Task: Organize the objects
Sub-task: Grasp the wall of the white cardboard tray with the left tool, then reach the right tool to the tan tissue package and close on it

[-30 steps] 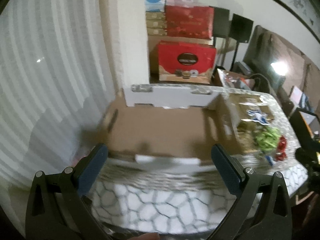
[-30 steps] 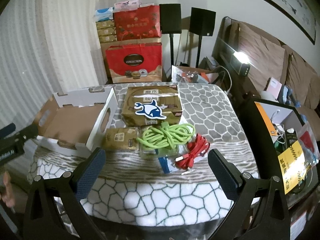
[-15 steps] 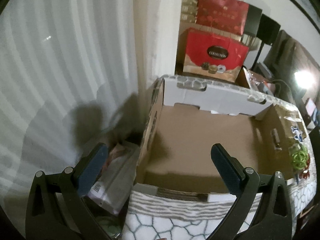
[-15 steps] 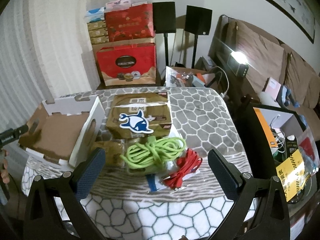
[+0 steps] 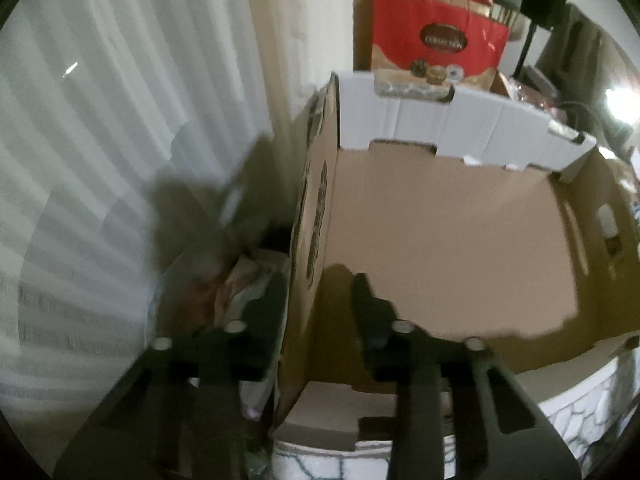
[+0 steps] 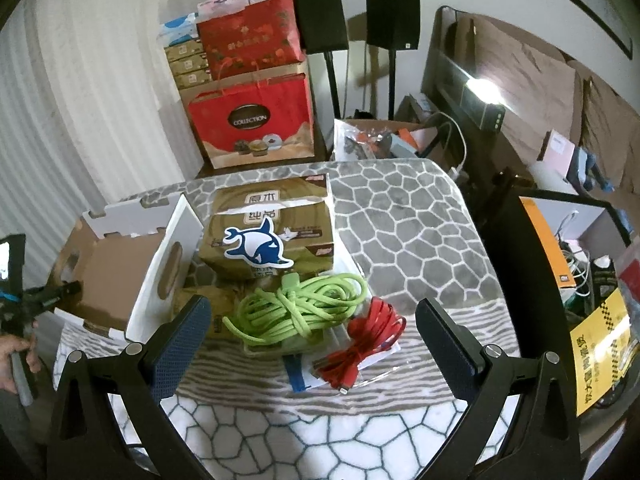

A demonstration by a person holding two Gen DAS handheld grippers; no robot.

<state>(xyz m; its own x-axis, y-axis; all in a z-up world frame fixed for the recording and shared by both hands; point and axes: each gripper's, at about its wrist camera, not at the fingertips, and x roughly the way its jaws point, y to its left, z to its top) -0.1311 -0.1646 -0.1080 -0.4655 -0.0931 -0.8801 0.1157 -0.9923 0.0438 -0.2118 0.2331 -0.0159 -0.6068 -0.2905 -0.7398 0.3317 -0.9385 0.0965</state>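
An open, empty cardboard box (image 5: pixel 440 240) stands at the table's left end; it also shows in the right wrist view (image 6: pixel 116 268). My left gripper (image 5: pixel 316 304) straddles the box's left wall (image 5: pixel 310 240), one finger outside and one inside, closed down on it. My right gripper (image 6: pixel 312 332) is open and empty, hovering above a green cable bundle (image 6: pixel 300 308) and a red cable bundle (image 6: pixel 368 336). A brown tissue pack (image 6: pixel 272 232) with a shark sticker lies behind them, and a smaller brown pack (image 6: pixel 218 312) sits left of the green cable.
The table (image 6: pixel 400 216) has a grey hexagon-pattern cloth. Red gift bags (image 6: pixel 252 120) and two speakers on stands (image 6: pixel 320 20) stand behind it. A dark cabinet with clutter (image 6: pixel 580 280) is at the right. White curtains (image 5: pixel 100 120) and floor clutter (image 5: pixel 240 280) lie left of the box.
My left gripper moved forward and down to the box's left wall and closed from wide open onto it. My right gripper moved closer over the cables and stayed open.
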